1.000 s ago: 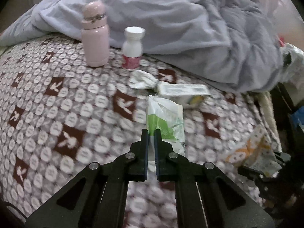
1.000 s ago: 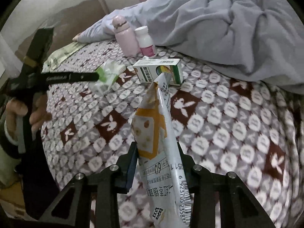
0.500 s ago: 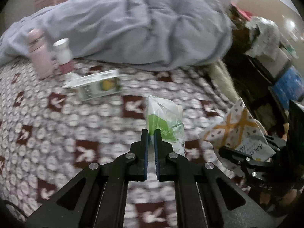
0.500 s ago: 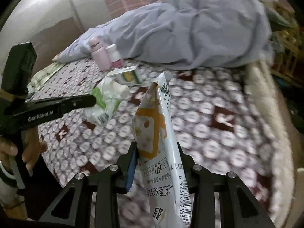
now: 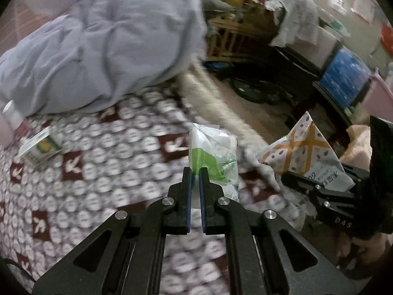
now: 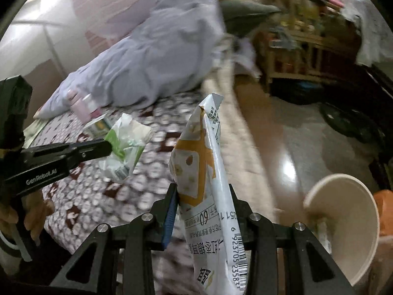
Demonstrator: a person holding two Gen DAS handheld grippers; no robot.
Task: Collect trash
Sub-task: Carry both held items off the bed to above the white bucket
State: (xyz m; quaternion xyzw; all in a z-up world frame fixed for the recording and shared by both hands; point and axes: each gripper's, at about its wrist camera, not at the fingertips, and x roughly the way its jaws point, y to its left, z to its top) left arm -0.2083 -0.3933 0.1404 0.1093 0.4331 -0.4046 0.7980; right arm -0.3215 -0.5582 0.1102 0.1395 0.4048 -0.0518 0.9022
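Carry step: L gripper [image 5: 194, 174] clamped on green wrapper [image 5: 216, 152], R gripper [image 6: 201, 194] clamped on snack bag [image 6: 208, 172]. Next: reach beige bin [image 6: 343, 231] near right, release.

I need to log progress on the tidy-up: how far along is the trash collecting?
Done: two pieces are off the bed. In hand: the left gripper is shut on the green-and-white wrapper, the right gripper on the orange-and-white snack bag, neither dropped yet. Left: the small carton lies on the bedspread.
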